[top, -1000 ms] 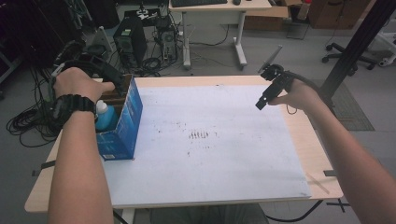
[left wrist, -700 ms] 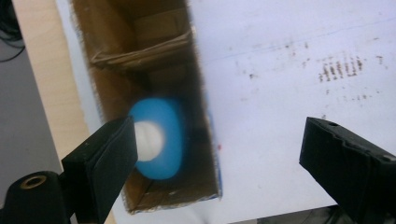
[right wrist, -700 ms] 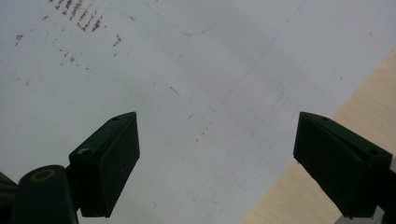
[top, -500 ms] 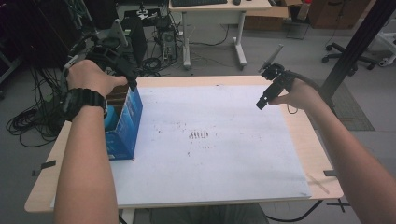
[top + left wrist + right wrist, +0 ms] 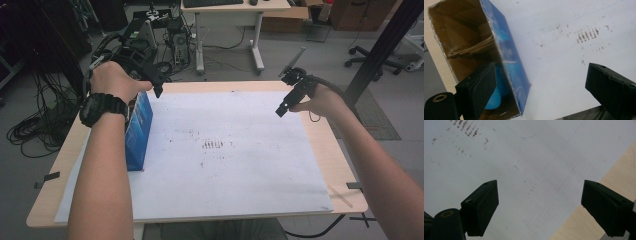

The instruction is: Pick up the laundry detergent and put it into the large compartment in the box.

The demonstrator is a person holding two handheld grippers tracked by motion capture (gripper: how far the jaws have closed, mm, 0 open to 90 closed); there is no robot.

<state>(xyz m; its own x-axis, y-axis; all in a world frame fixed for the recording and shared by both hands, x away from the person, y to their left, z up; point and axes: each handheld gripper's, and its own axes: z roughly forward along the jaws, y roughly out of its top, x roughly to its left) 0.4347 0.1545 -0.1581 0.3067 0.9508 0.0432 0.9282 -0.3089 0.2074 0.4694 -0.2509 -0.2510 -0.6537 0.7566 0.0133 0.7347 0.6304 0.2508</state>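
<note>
Blue box [image 5: 138, 131], open-topped cardboard, standing at the left edge of the white sheet [image 5: 225, 150] on the table [image 5: 330, 160]; a light-blue object [image 5: 494, 98] lies inside. High view: left gripper [image 5: 156, 86] held just above the box's far end, jaws spread and holding nothing; right gripper [image 5: 284, 106] hovering over the sheet's far right part, well apart from the box. Left gripper view: jaws have just been opening, nothing between the pads; one jaw sits over the box mouth, the other over bare sheet. Right gripper view: jaws wide apart, empty, above paper and wood. Handling note: the release looks complete; best to lift straight clear of the box wall so it is not tipped.
</note>
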